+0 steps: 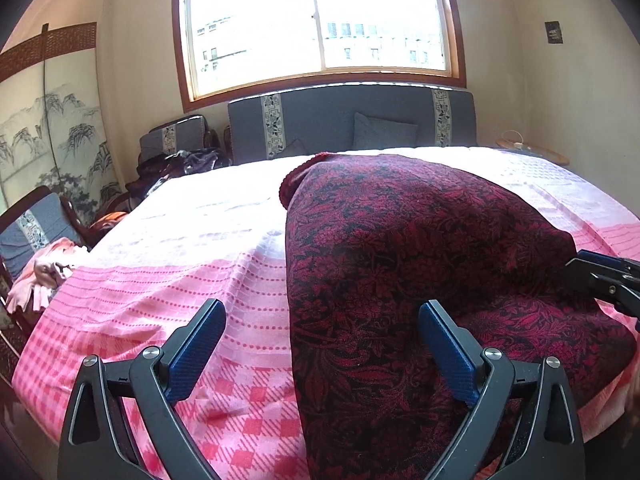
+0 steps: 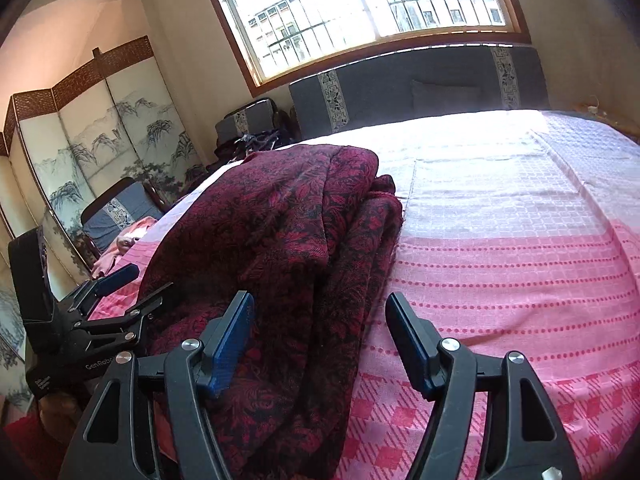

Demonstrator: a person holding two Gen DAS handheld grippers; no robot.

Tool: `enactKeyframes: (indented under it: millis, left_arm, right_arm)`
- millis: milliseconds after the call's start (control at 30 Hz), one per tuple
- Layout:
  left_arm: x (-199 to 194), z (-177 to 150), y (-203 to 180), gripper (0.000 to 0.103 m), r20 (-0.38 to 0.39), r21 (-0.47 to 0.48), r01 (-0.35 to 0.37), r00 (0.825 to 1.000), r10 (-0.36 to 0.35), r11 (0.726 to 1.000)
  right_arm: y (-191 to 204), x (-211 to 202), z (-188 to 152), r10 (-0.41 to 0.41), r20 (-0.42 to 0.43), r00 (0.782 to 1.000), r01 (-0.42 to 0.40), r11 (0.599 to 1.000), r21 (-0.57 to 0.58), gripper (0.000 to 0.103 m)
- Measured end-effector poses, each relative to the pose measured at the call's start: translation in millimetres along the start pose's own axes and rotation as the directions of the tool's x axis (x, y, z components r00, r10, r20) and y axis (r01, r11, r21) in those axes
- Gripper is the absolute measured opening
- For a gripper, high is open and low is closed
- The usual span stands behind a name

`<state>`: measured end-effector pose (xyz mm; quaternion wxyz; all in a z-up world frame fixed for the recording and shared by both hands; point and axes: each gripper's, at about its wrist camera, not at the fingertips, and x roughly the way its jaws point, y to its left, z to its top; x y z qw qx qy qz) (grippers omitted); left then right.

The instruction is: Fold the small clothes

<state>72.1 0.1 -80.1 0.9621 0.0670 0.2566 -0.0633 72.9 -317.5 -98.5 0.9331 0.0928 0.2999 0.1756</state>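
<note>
A dark red and black floral garment [image 1: 420, 248] lies folded in a thick pile on the pink checked bedspread [image 1: 168, 288]. My left gripper [image 1: 323, 306] stands open wide at the pile's near left edge, which lies between the fingers with neither pad pressing it. In the right wrist view the garment [image 2: 288, 216] shows stacked layers along its right side. My right gripper [image 2: 319, 298] is open over that near right edge, and only its left pad [image 2: 232, 340] is close against the cloth. Each gripper shows in the other's view: the right [image 1: 600, 276], the left [image 2: 116, 292].
A grey headboard [image 1: 344, 120] and a window [image 1: 316, 20] stand beyond the bed. A painted folding screen [image 2: 100, 140] lines the left wall. A cushioned chair [image 1: 36, 228] with a pink cloth [image 1: 44, 272] sits left of the bed. Bare bedspread lies right of the garment [image 2: 520, 240].
</note>
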Motion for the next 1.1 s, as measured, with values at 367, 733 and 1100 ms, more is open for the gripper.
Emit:
enactKeyframes:
  millis: [367, 733, 1100]
  left_arm:
    - [-77.1, 19.6, -4.0, 0.103, 0.281, -0.071, -0.012, 0.959, 0.032, 0.997]
    - [-91.8, 32.7, -10.2, 0.103, 0.248, -0.047, 0.069, 0.967, -0.055, 0.997]
    - [-78.4, 28.6, -19.4, 0.103, 0.168, -0.045, 0.080, 0.983, -0.072, 0.996]
  right_arm:
    - [30.0, -61.2, 3.8, -0.058, 0.137, 0.989, 0.070, 0.994, -0.083, 0.088]
    - [21.1, -70.7, 2.0, -0.061, 0.151, 0.987, 0.070, 0.996, -0.054, 0.092]
    - [17.0, -74.0, -1.6, -0.078, 0.143, 0.987, 0.083, 0.996, -0.034, 0.094]
